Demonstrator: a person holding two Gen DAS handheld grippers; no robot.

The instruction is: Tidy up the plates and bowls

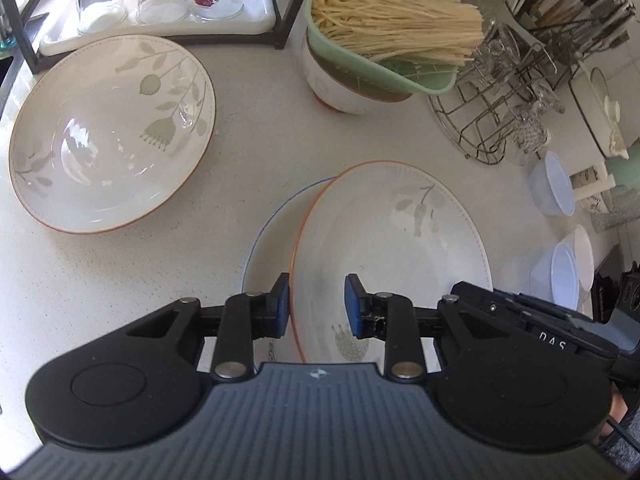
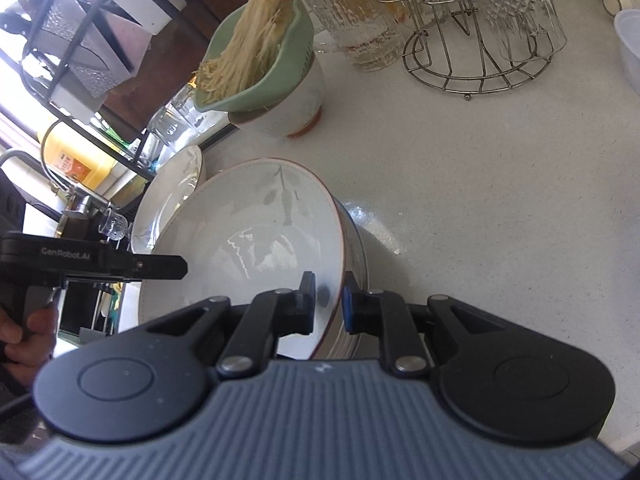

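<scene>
A white floral bowl with an orange rim is tilted over a blue-rimmed plate on the pale counter. My left gripper straddles the bowl's left rim, one pad outside and one inside, and holds it. In the right wrist view my right gripper is shut on the opposite rim of the same bowl, and the plate shows beneath it. A second, larger floral bowl sits on the counter to the left, apart from both grippers.
A green colander of noodles rests on a white bowl behind. Upturned glasses stand on a white tray at the back left. A wire rack with glassware and plastic tubs line the right. A glass pitcher stands at the back.
</scene>
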